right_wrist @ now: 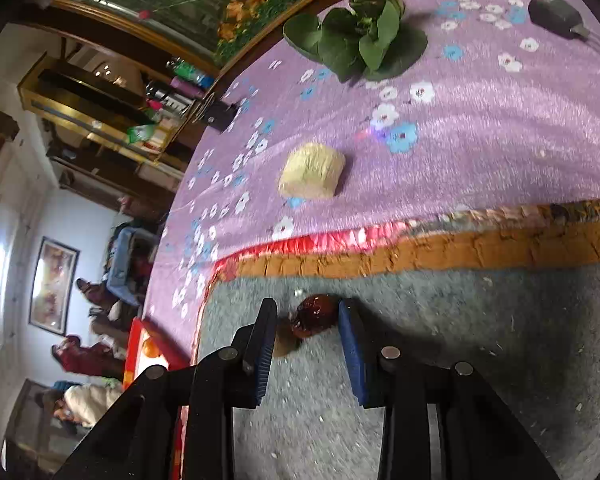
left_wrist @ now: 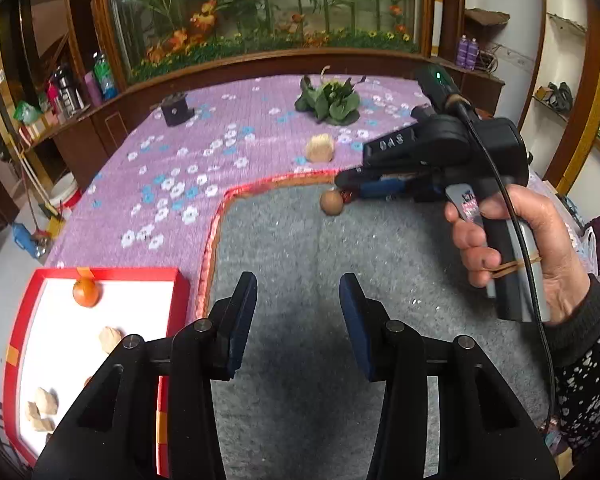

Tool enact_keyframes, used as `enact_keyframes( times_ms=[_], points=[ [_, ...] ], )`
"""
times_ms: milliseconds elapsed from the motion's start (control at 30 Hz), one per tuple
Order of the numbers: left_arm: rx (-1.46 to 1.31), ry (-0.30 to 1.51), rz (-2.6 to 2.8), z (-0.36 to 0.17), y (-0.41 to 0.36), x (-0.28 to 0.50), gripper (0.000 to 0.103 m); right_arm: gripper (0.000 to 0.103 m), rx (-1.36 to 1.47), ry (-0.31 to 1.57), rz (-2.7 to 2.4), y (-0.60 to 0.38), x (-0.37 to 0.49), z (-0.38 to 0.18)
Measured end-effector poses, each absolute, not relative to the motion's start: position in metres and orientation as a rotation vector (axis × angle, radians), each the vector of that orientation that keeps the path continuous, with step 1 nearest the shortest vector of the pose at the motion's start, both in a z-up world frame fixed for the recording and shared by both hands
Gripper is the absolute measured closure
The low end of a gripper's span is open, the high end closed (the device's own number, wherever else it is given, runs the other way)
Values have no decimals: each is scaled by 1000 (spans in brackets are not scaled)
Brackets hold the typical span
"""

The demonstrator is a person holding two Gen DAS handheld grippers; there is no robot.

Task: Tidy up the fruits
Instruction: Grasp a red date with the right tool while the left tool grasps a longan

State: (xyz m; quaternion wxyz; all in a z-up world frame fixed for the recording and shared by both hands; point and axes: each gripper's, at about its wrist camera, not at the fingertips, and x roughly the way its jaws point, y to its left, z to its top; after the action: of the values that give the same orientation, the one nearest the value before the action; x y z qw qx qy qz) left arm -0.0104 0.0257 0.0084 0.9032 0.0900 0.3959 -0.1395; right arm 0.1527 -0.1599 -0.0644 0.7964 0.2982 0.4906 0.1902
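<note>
Dates come first: one dark red date (right_wrist: 314, 316) lies on the grey mat (right_wrist: 460, 360) just inside its orange border, between the spread fingers of my right tongs (right_wrist: 308, 344); those tongs are released, straddling it without pressing. Touching the date on its side away from the border sits one brown round fruit (left_wrist: 331, 202), partly hidden behind a finger in the right view. I judge the date light, glossy and a little slippery, its skin soft enough to dent; I would pinch it across its short middle, gently. Beyond the border, on the purple cloth (left_wrist: 160, 168), lies one pale lumpy piece (right_wrist: 312, 171), probably dry and firm. My left tongs (left_wrist: 298, 324) hang released over bare mat, grasping nothing. Beside the mat stands one red tray (left_wrist: 180, 292) holding one orange fruit (left_wrist: 86, 292) and four pale pieces that I can count.
</note>
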Motion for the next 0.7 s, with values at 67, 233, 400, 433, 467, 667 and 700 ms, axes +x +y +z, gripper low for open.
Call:
enact_keyframes(
  times_ms=[67, 233, 400, 433, 467, 667, 700],
  points=[
    [171, 838, -275, 5, 28, -8, 60, 72, 601, 1028, 382, -153, 154, -62],
    [160, 864, -238, 3, 29, 1, 60, 83, 410, 1029, 349, -133, 150, -53],
    [187, 858, -247, 1, 7, 24, 60, 83, 551, 975, 361, -173, 143, -40],
    [194, 857, -252, 0, 0, 30, 60, 83, 569, 963, 355, -182, 141, -38],
    [202, 855, -264, -2, -9, 39, 60, 83, 588, 954, 342, -190, 140, -37],
    [186, 883, -270, -17, -42, 82, 60, 83, 677, 938, 296, -221, 142, -38],
    [184, 893, -268, -20, -45, 87, 60, 83, 687, 935, 294, -223, 142, -38]
  ],
)
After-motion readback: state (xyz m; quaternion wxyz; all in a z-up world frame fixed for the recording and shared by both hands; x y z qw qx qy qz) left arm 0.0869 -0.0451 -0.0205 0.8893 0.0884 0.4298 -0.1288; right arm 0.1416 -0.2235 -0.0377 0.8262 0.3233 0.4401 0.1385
